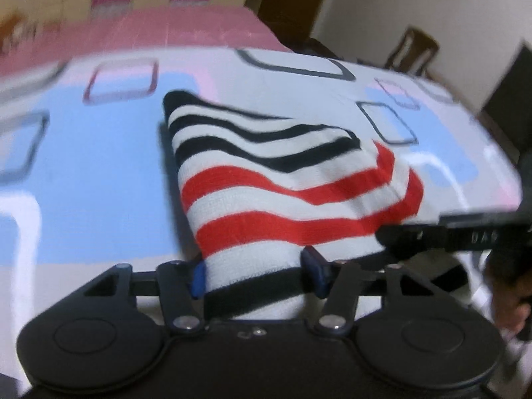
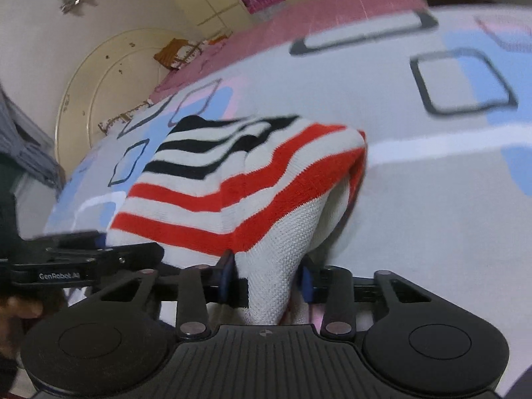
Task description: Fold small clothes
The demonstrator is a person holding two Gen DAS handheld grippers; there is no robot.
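Near the front edge of the bed (image 1: 99, 153), a striped knit garment (image 1: 266, 179) is lifted at its near end, while its far end with the black stripes lies on the patterned sheet. At that near end, the left gripper (image 1: 254, 274) has its blue-padded fingers (image 1: 199, 279) clamped on a bunched white-and-black part of the cloth. Just to its right, the right gripper (image 2: 266, 277) has its fingers (image 2: 226, 272) closed on a white knit fold of the same garment, below the red stripes. Both grippers are side by side, almost touching: each shows at the edge of the other's view. Beyond the patterned sheet a pink blanket (image 1: 186, 30) covers the far part of the bed. Both views are blurred.
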